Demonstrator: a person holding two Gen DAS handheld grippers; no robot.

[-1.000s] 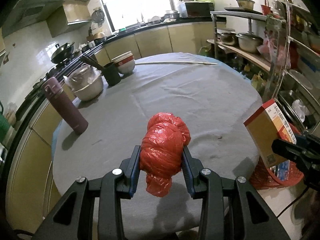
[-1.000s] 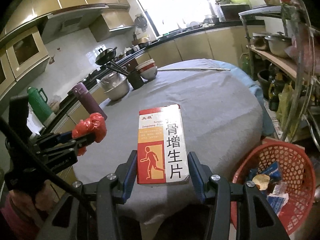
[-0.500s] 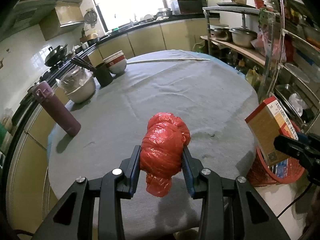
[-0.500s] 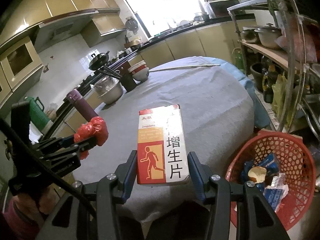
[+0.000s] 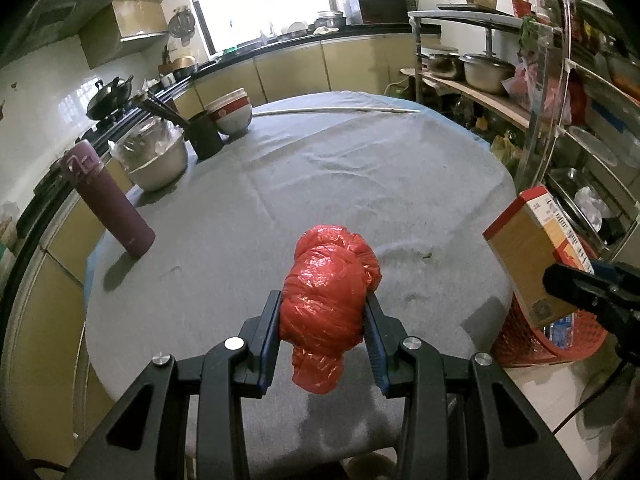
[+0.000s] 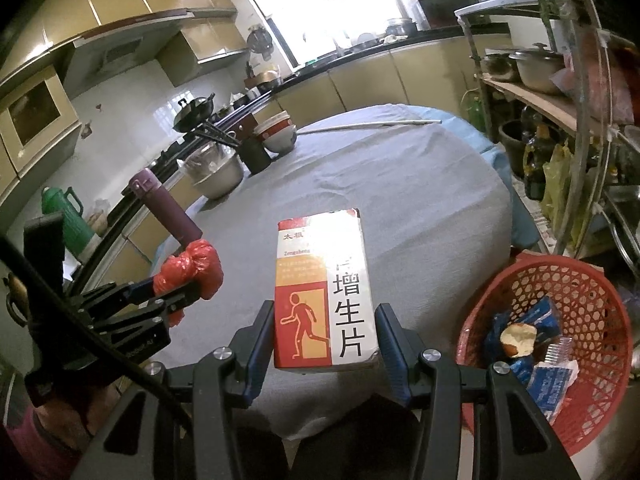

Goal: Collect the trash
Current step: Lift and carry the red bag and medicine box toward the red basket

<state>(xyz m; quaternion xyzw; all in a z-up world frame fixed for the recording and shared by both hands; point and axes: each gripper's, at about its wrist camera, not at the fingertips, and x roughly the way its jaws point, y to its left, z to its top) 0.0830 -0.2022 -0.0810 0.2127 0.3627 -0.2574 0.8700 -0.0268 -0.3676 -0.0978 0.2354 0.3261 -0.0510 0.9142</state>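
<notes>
Now both grippers hold trash above the table's near edge.
Left gripper clamps the red bag; right gripper clamps the box; basket sits just off the table's right edge, mid-table bare.

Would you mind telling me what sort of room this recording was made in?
Most likely a home kitchen. A wok sits on a stove along the tiled wall, cabinets run under a dark counter by the window, and a rack holds metal pots. The cloth-covered round table suggests people eat here too.
</notes>
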